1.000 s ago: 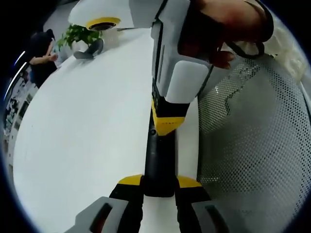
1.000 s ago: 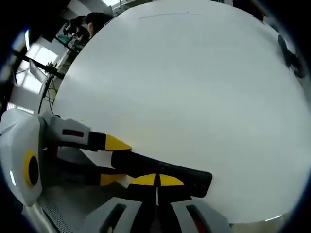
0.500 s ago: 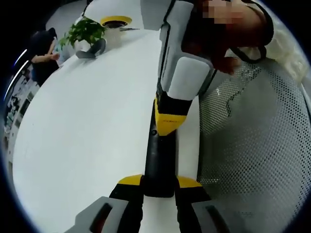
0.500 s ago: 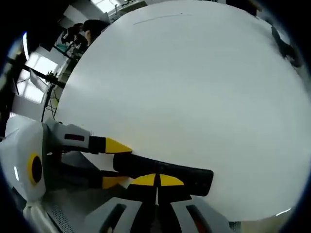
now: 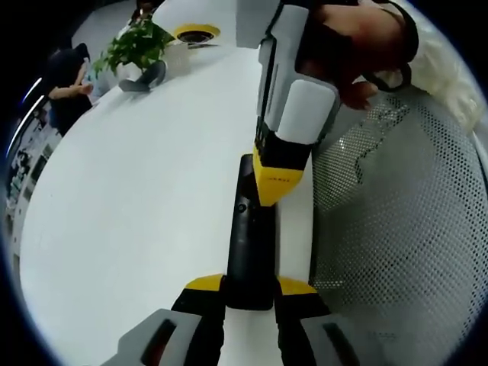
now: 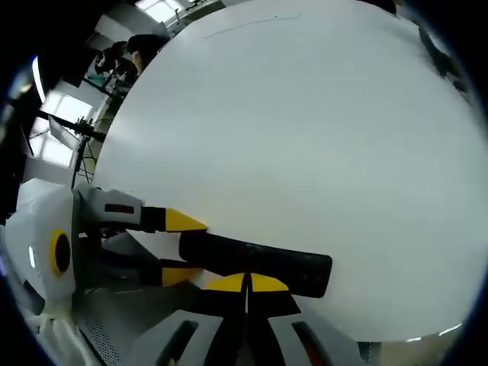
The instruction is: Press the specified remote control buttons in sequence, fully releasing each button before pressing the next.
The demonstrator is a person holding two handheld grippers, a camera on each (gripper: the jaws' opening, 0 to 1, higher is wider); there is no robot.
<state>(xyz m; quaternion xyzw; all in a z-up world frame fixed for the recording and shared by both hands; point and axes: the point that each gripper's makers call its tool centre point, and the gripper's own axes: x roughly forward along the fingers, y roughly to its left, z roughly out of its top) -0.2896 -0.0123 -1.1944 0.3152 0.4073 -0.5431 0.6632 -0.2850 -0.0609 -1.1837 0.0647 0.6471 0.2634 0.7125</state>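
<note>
A slim black remote (image 5: 248,236) lies on the white table (image 5: 130,198), its near end clamped between the yellow-tipped jaws of my left gripper (image 5: 250,284). My right gripper (image 5: 276,187), held by a hand (image 5: 358,46), comes down from above with its jaws shut. Its yellow tip is at the right edge of the remote's far half; whether it touches I cannot tell. In the right gripper view the remote (image 6: 267,259) lies crosswise just beyond my shut right gripper (image 6: 245,283), and my left gripper (image 6: 181,248) grips its left end.
A white mesh chair (image 5: 396,229) stands close on the right of the table edge. At the table's far end are a potted plant (image 5: 137,49), a grey object (image 5: 141,80) and a yellow-rimmed round item (image 5: 197,32). People (image 6: 137,46) are beyond the table.
My right gripper's tip has drawn back and to the right along the remote, uncovering the remote's far end. The left gripper keeps its hold and the remote stays put.
</note>
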